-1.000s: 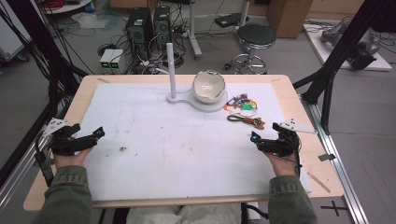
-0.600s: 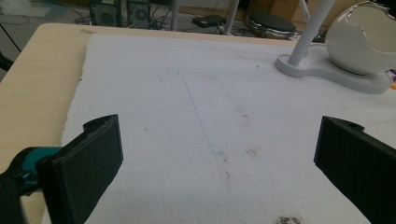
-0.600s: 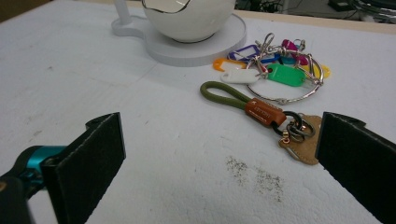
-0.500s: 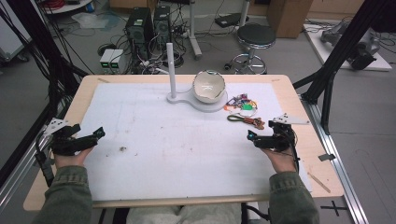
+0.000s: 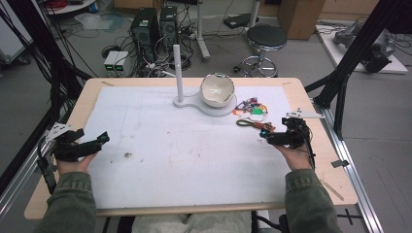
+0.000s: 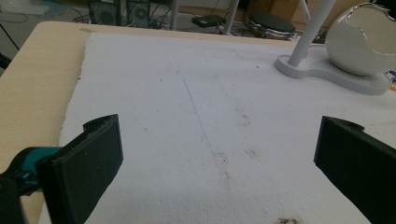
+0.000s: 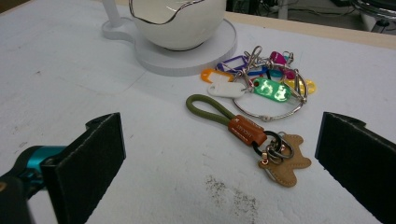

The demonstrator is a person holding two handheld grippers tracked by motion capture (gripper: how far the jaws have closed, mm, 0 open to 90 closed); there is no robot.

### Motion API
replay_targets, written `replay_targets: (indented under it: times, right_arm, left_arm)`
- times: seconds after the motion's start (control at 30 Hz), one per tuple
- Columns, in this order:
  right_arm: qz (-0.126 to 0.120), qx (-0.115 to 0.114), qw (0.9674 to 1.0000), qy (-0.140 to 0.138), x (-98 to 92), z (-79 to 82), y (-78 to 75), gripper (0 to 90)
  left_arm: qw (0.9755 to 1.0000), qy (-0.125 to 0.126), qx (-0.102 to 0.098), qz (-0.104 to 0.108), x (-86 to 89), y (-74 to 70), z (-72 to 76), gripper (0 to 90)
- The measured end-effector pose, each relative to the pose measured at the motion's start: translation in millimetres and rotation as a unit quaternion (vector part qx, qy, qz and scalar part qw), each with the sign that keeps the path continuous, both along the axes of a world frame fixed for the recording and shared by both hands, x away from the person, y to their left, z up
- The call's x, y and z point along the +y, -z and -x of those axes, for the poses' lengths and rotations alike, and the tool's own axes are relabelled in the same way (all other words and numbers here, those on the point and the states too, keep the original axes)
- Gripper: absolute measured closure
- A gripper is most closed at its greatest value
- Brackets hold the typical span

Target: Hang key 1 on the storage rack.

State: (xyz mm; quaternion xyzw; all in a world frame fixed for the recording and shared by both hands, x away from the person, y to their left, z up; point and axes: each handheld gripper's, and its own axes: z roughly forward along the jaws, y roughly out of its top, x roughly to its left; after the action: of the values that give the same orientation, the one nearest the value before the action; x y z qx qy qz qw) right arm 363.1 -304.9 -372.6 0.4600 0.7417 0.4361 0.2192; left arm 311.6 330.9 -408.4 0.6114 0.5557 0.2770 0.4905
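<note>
Right claw [image 5: 266, 138]: released, jaws standing wide apart, nothing between them. It sits at the right side of the counter [image 5: 82, 109], over the white mat [image 5: 184, 145], held in the person's right hand [image 5: 296, 154]. In the right gripper view the claw [image 7: 219, 163] faces the strap key fob directly; the two black jaws flank it on either side without touching it.

Strap key fob [image 7: 245, 133]: lies flat on the mat, just ahead of the right claw. It consists of an olive-green loop, a brown leather sleeve, metal rings and a tan leather tag. In the high view the strap key fob [image 5: 252, 124] rests just right of the white stand.

Bunch of coloured key tags [image 7: 261, 84]: lies just beyond the strap key fob, near but apart from it, on a large metal ring. Tags in green, white, orange, purple, pink and yellow are visible. It lies close against the stand's round base.

White stand [image 5: 194, 103]: at the far middle of the mat, with an upright post and a white bowl [image 5: 217, 90] seated on its round base.

Left claw [image 5: 102, 139]: released, jaws wide apart and holding nothing, at the left edge of the mat, held in the left hand [image 5: 73, 162]. In the left gripper view the claw [image 6: 219, 154] looks over bare, lightly soiled mat toward the stand, well apart from it.
</note>
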Motion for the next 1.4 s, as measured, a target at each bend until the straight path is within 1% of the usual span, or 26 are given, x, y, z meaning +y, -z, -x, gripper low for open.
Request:
replay_targets:
  times: [0.07,0.13,0.4,0.47,0.57,0.63,0.7,0.8,0.9,1.0,1.2,1.4]
  right_arm:
    - [0.003,-0.001,1.0000,-0.001,0.9,-2.7,-2.1,0.8]
    - [0.007,0.003,1.0000,-0.003,1.9,-4.9,-3.2,0.8]
    - [0.010,0.013,0.9998,-0.010,3.6,-13.5,-6.9,0.8]
    - [0.017,0.016,0.9997,-0.011,4.6,-16.4,-8.2,0.8]
    - [0.017,0.018,0.9996,-0.012,6.4,-19.4,-9.3,0.8]
    - [0.021,0.018,0.9995,-0.014,6.5,-20.7,-9.4,0.8]
    - [0.028,0.026,0.9991,-0.016,7.8,-26.0,-9.9,0.8]
    - [0.031,0.031,0.9988,-0.020,9.1,-31.1,-11.8,0.8]
    - [0.044,0.035,0.9982,-0.019,11.2,-35.5,-15.0,0.8]
    - [0.040,0.033,0.9984,-0.022,12.1,-38.3,-16.8,0.8]
    - [0.041,0.044,0.9979,-0.025,11.0,-45.9,-14.9,0.8]
    - [0.046,0.055,0.9972,-0.021,9.4,-54.4,-14.3,0.8]
  left_arm:
    - [1.0000,0.002,0.004,0.000,-0.2,0.6,-0.7,1.7]
    - [1.0000,0.003,0.006,-0.002,-0.9,0.9,-1.0,1.7]
    - [1.0000,0.003,0.007,-0.003,-1.1,0.9,-0.9,1.7]
    - [1.0000,0.004,0.008,-0.003,-1.1,1.1,-1.2,1.7]
    - [0.9999,0.005,0.009,-0.001,-1.3,1.3,-1.7,1.7]
    - [1.0000,0.006,0.008,-0.001,-1.4,1.4,-1.8,1.7]
    - [1.0000,0.006,0.007,0.000,-1.2,1.3,-1.9,1.7]
    - [1.0000,0.005,0.008,-0.001,-1.4,1.1,-2.0,1.7]
    - [1.0000,0.005,0.007,-0.001,-1.3,1.0,-1.9,1.7]
    - [1.0000,0.005,0.005,-0.002,-1.3,0.9,-1.8,1.7]
    - [1.0000,0.006,0.005,-0.002,-1.4,0.9,-1.6,1.7]
    - [1.0000,0.005,0.003,-0.005,-1.3,0.8,-1.4,1.7]
